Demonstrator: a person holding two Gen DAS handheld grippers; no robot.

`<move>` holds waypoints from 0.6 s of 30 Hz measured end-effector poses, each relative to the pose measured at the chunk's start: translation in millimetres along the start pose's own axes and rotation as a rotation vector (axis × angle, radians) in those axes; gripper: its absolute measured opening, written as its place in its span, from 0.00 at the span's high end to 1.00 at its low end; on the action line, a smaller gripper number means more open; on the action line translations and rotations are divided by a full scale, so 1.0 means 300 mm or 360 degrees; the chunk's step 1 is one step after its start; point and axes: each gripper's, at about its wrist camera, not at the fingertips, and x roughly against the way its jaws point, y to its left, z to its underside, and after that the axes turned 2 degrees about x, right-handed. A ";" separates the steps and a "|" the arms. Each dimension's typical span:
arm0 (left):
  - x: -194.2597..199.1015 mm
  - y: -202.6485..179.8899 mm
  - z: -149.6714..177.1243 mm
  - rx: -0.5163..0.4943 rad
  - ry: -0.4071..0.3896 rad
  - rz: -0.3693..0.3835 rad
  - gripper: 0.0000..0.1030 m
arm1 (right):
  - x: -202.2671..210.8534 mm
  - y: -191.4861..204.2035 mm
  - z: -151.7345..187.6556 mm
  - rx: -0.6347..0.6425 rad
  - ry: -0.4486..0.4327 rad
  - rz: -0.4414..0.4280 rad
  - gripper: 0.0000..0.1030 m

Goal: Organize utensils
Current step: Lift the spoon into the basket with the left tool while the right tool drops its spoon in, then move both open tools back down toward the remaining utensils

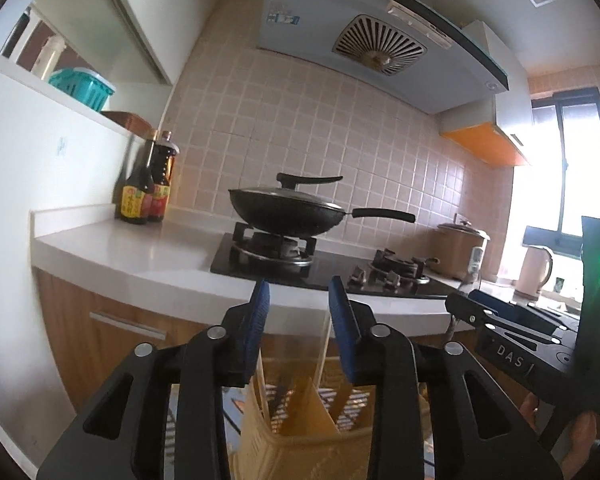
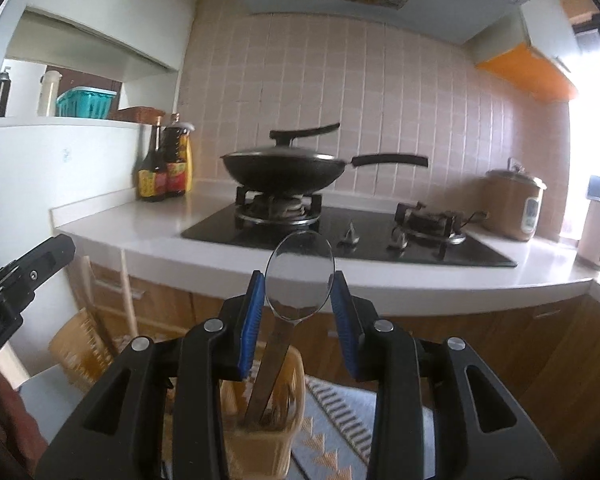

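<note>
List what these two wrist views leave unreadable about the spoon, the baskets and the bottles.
- Spoon, right wrist view: its lower handle disappears into the basket; whether the right gripper jaws touch the bowl is unclear.
- Divided basket, left wrist view: the left gripper and the bottom edge hide its contents.
- Sauce bottles: labels too small to read.
- Wok: lid hides the inside.

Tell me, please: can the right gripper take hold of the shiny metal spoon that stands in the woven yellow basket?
Probably yes. The spoon stands handle-down in the basket, and its bowl is already between the blue pads of the right gripper. The jaws look open and nothing blocks them, so closing should catch it.
</note>
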 end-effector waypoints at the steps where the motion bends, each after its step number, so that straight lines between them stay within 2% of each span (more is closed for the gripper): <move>1: 0.010 0.004 -0.004 0.0011 0.0016 0.0017 0.67 | 0.021 -0.012 -0.003 -0.0009 0.0001 -0.0005 0.49; 2: 0.024 0.009 -0.013 0.0024 0.0038 0.0031 0.67 | 0.041 -0.024 -0.007 -0.0018 -0.0005 -0.0008 0.42; 7: 0.103 0.025 -0.047 0.0070 0.0108 0.0092 0.65 | 0.136 -0.076 -0.042 -0.0044 0.0054 -0.0053 0.41; 11: 0.159 0.045 -0.068 0.0109 0.0206 0.0146 0.60 | 0.200 -0.113 -0.063 -0.0100 0.0176 -0.0120 0.41; 15: 0.187 0.084 -0.079 0.0170 0.0375 0.0271 0.60 | 0.240 -0.126 -0.066 -0.0131 0.0341 -0.0169 0.41; 18: 0.202 0.100 -0.073 0.0190 0.0541 0.0287 0.60 | 0.263 -0.116 -0.045 -0.0122 0.0475 -0.0217 0.41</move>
